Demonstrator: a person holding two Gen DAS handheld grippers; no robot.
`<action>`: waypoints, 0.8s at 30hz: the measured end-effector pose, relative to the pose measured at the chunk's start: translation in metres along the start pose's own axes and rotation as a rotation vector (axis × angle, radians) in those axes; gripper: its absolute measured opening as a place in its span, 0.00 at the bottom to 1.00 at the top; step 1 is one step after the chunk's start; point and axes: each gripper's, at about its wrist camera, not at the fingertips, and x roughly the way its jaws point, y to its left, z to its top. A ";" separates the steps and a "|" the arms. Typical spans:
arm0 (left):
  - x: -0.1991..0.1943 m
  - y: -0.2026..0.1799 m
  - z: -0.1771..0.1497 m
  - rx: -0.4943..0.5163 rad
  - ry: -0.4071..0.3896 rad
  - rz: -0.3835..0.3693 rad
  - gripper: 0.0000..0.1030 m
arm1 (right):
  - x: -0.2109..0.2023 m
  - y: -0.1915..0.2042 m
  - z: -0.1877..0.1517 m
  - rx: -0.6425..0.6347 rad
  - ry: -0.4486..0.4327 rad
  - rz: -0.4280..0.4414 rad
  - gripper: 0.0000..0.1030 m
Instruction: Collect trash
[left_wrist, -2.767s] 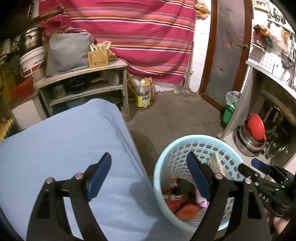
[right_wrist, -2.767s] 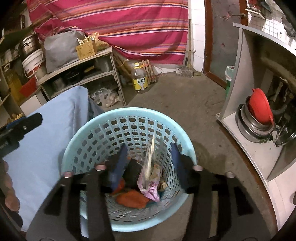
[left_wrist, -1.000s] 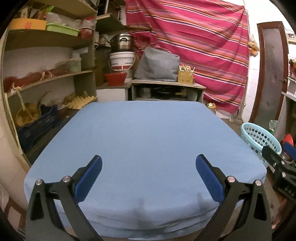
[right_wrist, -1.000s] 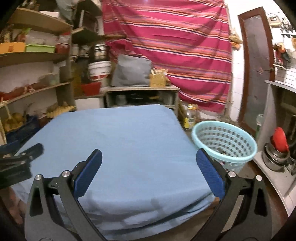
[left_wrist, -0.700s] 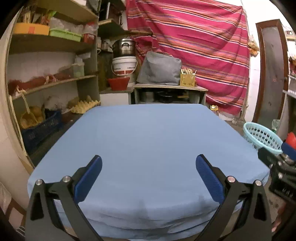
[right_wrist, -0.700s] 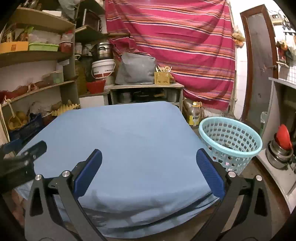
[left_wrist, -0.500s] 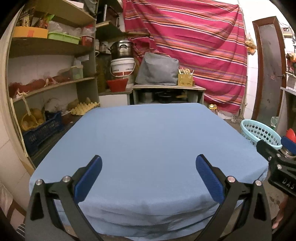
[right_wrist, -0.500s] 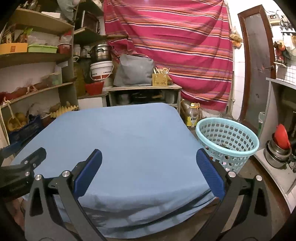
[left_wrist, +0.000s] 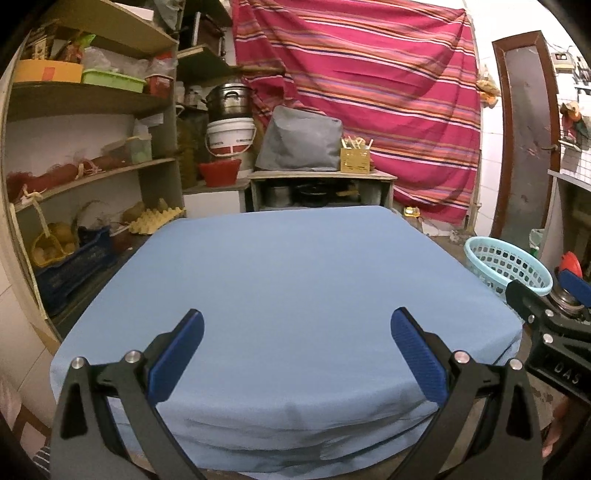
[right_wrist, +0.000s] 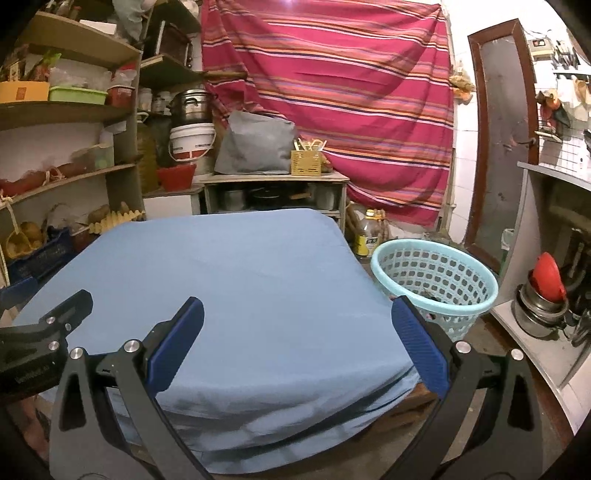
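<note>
At near table edge: left gripper (left_wrist: 297, 345) and right gripper (right_wrist: 297, 343) level, side by side, jaws spread wide, nothing held. Ahead: table (left_wrist: 295, 280) under blue cloth. Beyond, right of table, on floor: basket (right_wrist: 436, 282), well apart from both grippers; dark trash scraps barely visible inside.

A red striped cloth (left_wrist: 362, 110) hangs across the back wall of a crowded storeroom, beside a brown-framed door (left_wrist: 526, 140) set in white tile. Curved wooden shelves (left_wrist: 85, 103) line the left wall, a low cabinet (left_wrist: 321, 190) stands behind the blue-covered bench (left_wrist: 295, 280), under dim indoor light
</note>
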 end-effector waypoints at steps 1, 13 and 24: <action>0.001 -0.002 0.001 0.001 0.002 -0.007 0.96 | 0.000 -0.001 0.000 0.003 0.001 -0.002 0.96; 0.011 -0.015 0.002 0.009 0.012 -0.046 0.96 | -0.005 -0.019 -0.005 0.016 -0.006 -0.063 0.96; 0.015 -0.028 0.005 0.011 0.007 -0.075 0.96 | -0.005 -0.031 -0.008 0.023 0.008 -0.100 0.96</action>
